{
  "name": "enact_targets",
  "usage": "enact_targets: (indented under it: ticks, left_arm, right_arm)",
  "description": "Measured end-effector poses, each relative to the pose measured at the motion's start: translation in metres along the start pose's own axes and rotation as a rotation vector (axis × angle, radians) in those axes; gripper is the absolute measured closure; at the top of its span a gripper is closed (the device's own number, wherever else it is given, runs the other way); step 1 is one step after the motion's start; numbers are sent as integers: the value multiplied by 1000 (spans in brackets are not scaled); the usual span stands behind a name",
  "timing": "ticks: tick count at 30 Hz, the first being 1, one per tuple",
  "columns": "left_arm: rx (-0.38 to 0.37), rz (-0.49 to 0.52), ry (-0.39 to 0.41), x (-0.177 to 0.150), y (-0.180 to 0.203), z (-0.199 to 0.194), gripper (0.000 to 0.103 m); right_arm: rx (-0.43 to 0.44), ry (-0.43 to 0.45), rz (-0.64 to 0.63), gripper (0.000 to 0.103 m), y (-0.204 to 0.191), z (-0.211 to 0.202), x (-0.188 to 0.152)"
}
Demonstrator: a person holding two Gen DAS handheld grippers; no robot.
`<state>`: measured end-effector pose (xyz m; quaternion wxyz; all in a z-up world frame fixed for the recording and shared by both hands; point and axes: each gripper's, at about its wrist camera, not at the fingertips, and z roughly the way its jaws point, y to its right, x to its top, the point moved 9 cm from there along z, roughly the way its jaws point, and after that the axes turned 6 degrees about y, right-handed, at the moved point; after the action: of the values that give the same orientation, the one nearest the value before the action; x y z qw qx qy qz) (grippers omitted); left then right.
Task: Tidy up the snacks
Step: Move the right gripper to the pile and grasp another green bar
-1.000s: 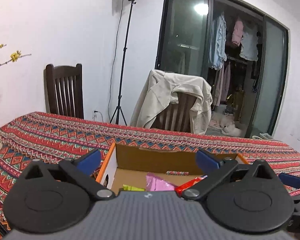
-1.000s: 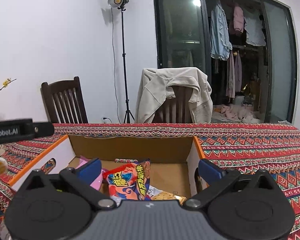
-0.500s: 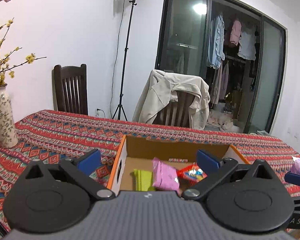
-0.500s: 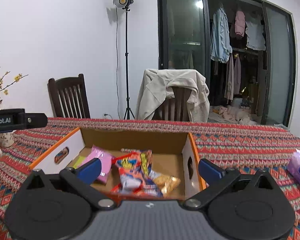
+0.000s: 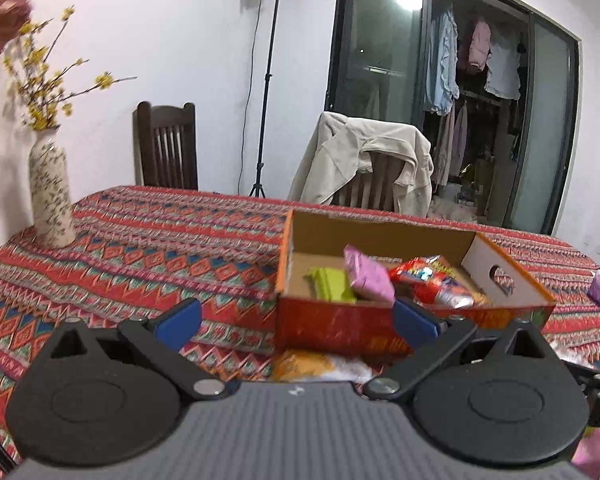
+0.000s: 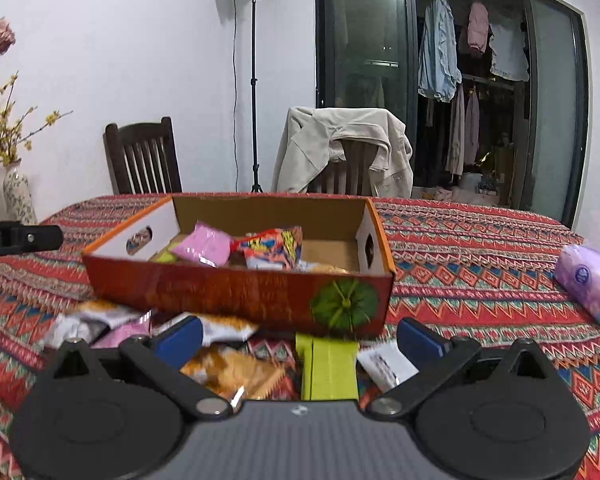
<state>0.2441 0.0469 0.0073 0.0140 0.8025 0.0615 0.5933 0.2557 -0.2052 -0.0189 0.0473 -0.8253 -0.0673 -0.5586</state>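
Note:
An open cardboard box (image 6: 236, 292) (image 5: 336, 324) with a red front stands on the patterned tablecloth. Inside lie a pink packet (image 6: 206, 244) (image 5: 368, 278), a red snack bag (image 6: 274, 246) (image 5: 428, 280) and a green packet (image 5: 330, 286). In front of the box loose snacks lie on the cloth: an orange bag (image 6: 236, 372), a green packet (image 6: 328, 364), a white card (image 6: 386, 366) and pale wrappers (image 6: 88, 322). My right gripper (image 6: 298, 338) hovers open above these loose snacks, empty. My left gripper (image 5: 296, 322) is open and empty, in front of the box's left corner.
A patterned vase (image 5: 52, 192) with yellow flowers stands at the table's left. A purple tissue pack (image 6: 590, 284) lies at the right. Two chairs (image 6: 144, 160), one draped with a beige jacket (image 6: 340, 148), and a light stand (image 6: 254, 80) are behind the table.
Both grippers have pulled back and risen from over the box. The box's front wall and the loose snacks in front of it have come into view. Both stay open.

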Motion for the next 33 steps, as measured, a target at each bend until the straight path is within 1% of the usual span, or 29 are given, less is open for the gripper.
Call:
enact_targets:
  ticks: [5, 8, 10, 13, 18, 20, 24, 26, 28, 29, 30, 33]
  left_arm:
    - [19, 10, 0, -18, -13, -12, 0]
    - [43, 21, 12, -27, -20, -9, 0]
    - [62, 29, 2, -35, -23, -4, 0]
    - [65, 27, -4, -38, -24, 0, 0]
    - [56, -5, -3, -40, -29, 1, 0]
    - [56, -12, -10, -41, -30, 1, 0]
    - [49, -17, -15, -43, -31, 2, 0]
    - [41, -18, -20, -44, -30, 3, 0]
    - [41, -18, -22, -44, -29, 3, 0]
    - [40, -19, -24, -45, -29, 3, 0]
    - [39, -21, -25, -45, -29, 4, 0]
    - [41, -24, -27, -45, -29, 4, 0]
  right_arm:
    - [2, -23, 1, 0, 3, -10, -20]
    - [-3, -28, 11, 0, 6, -13, -28]
    - [-5, -36, 17, 0, 9, -13, -31]
    - [-11, -39, 19, 0, 12, -13, -33]
    - [-16, -59, 18, 0, 11, -3, -36]
    - [-27, -73, 10, 2, 11, 4, -38]
    - [-30, -107, 0, 23, 15, 17, -40]
    - [-33, -138, -10, 30, 17, 25, -42]
    - [-38, -172, -15, 45, 19, 33, -46]
    - [-41, -190, -16, 48, 19, 38, -48]
    - [-39, -207, -11, 54, 20, 43, -50]
    - [-19, -219, -9, 58, 20, 49, -48]
